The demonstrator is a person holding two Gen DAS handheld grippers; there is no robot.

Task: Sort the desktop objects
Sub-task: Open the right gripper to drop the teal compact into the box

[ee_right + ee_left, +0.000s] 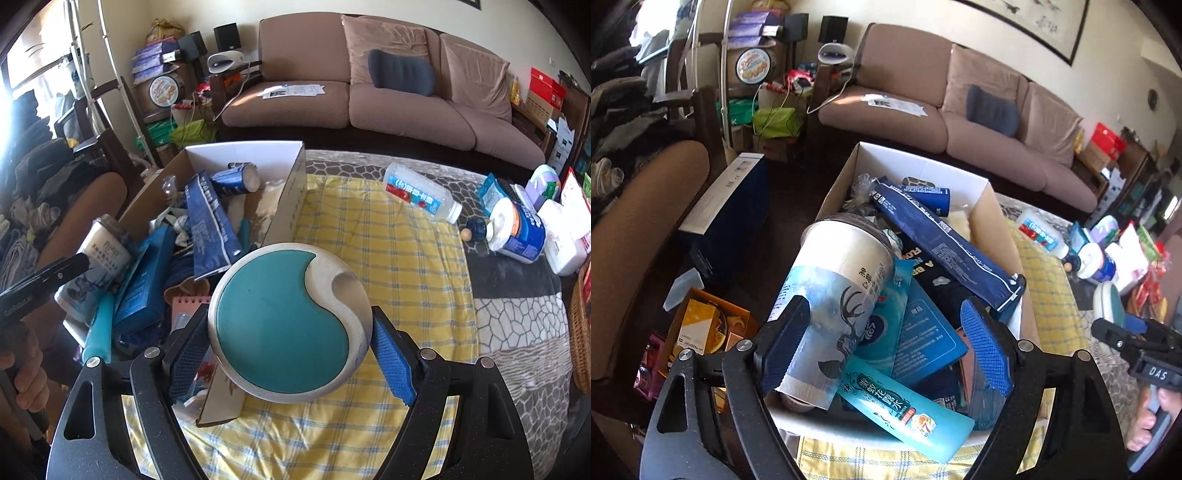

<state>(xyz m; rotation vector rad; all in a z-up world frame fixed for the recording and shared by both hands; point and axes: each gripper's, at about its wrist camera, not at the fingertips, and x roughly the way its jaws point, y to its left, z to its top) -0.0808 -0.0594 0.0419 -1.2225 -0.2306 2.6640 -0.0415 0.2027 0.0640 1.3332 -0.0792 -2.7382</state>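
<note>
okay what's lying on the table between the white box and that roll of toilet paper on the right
In the right wrist view, between the white box and the toilet paper roll lie a clear plastic bottle on its side and mostly bare yellow checked cloth.

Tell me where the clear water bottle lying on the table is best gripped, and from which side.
Grip the water bottle across its labelled midsection, coming from above with the fingers spanning its width. It lies on its side at the edge of the yellow checked cloth, cap toward the tissue roll, so the long round body is probably the easiest part to pinch; the narrow cap end sits close to clutter.
</note>
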